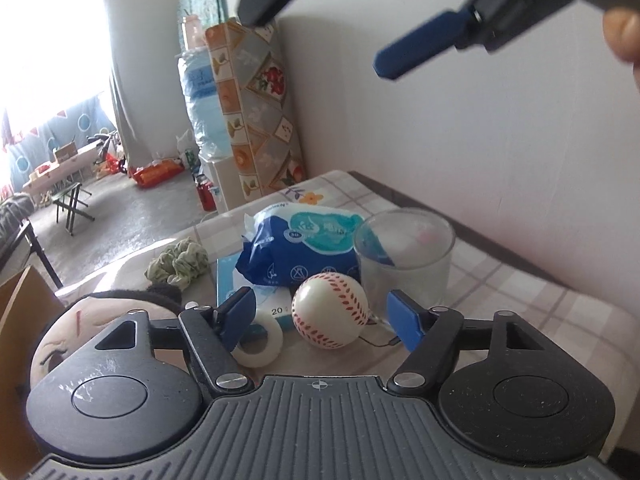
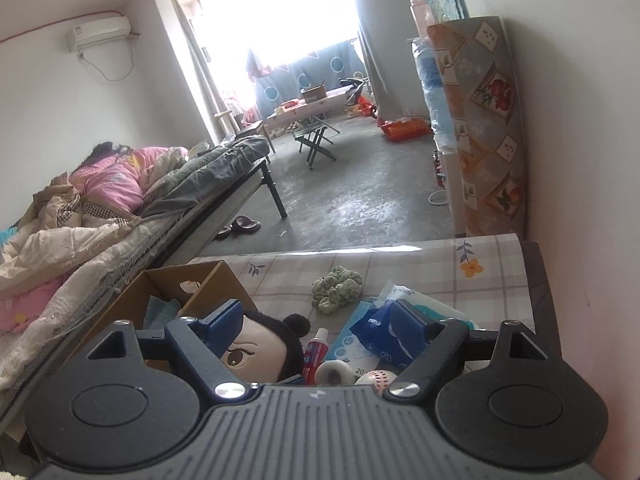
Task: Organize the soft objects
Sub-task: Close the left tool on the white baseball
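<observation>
We are holding the left gripper (image 1: 322, 318) with fingers spread around nothing, the baseball (image 1: 330, 310) lying on the checked surface (image 1: 500, 280) between them, just beside the clear cup (image 1: 404, 256); the right gripper (image 2: 316, 332) is hanging open, empty.

White red-stitched baseball (image 1: 330, 310) on checked tablecloth (image 1: 500, 276), beside black-haired plush doll (image 1: 80, 332)

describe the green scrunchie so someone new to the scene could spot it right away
Start at the checked tablecloth covering the table by the wall. Toward its far edge, beyond the blue wipes packet and the black-haired plush doll head, lies a crumpled pale green fabric scrunchie. It is the only green, ruffled ring there, lying apart on bare cloth.
</observation>
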Demonstrator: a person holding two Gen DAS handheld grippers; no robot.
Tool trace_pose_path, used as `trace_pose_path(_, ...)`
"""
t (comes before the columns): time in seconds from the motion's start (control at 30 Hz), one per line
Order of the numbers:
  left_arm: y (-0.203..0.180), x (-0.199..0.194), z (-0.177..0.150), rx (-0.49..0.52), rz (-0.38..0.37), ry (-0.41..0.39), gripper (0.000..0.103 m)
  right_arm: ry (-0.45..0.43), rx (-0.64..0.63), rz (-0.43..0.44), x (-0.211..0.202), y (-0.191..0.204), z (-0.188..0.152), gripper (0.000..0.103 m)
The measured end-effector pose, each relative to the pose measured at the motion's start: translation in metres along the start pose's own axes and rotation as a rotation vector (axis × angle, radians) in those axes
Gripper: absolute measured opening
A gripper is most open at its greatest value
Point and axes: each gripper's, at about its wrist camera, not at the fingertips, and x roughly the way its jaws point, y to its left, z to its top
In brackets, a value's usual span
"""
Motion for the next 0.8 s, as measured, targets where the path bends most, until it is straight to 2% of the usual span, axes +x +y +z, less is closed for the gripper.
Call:
trace_pose_path(0.17, -0.009, 0.017, -0.003, 0.09, -0.002, 0.035, 0.069, 0.028, 0.01, 0.005, 0.012, -0.017, -0.006, 0.083)
trace_pose_path(0.33, -0.006, 0.037, -0.004, 0.104, -0.013, 0.082, 0.065, 0.04, 0.031, 0.018, 0.017, -0.031, -0.013, 0.083)
trace_pose_path(0.47, -0.007, 0.046, -0.008, 0.108, -0.02, 0.106, 0.058, 0.058, 0.034, 0.014, 0.024, -0.036, -0.014, 0.083)
trace_pose_path(0.67, -0.009, 0.049, -0.01, 0.112, -0.023, 0.089, 0.053, 0.063, 0.023, 0.014, 0.027, -0.03, -0.007, 0.083)
trace_pose_path(0.8, -0.005, 0.035, -0.01, 0.094, -0.016, 0.068, 0.052, 0.06, 0.008, 0.012, 0.023, -0.021, -0.002, 0.083)
